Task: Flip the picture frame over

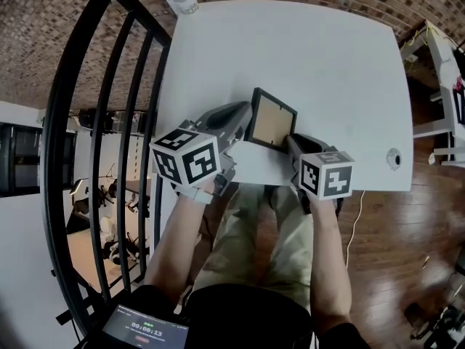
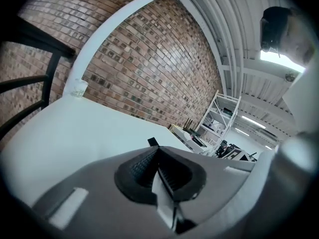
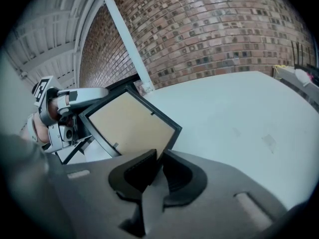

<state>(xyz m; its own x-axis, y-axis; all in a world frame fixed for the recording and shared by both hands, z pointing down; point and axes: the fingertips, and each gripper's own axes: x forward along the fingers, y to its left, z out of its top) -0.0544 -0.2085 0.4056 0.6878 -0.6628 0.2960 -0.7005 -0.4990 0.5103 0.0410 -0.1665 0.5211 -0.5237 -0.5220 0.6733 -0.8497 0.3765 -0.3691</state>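
Note:
The picture frame [image 1: 272, 118], black-edged with its tan backing [image 3: 127, 126] showing, is held tilted near the front edge of the white table [image 1: 327, 64]. My left gripper [image 1: 245, 120] is shut on the frame's left edge. In the left gripper view only a black corner of the frame [image 2: 152, 142] pokes above the closed jaws of my left gripper [image 2: 157, 153]. My right gripper [image 1: 289, 142] is shut on the frame's lower right edge. In the right gripper view that edge runs into the jaws of my right gripper [image 3: 159, 156], and the left gripper [image 3: 75, 97] shows at the frame's far corner.
A white cup [image 1: 186, 2] stands at the table's far left corner. A small round object [image 1: 393, 158] lies near the table's right front edge. A black railing [image 1: 109, 122] runs along the left. A white shelf unit [image 1: 443, 64] stands to the right. A brick wall [image 3: 224, 29] is behind.

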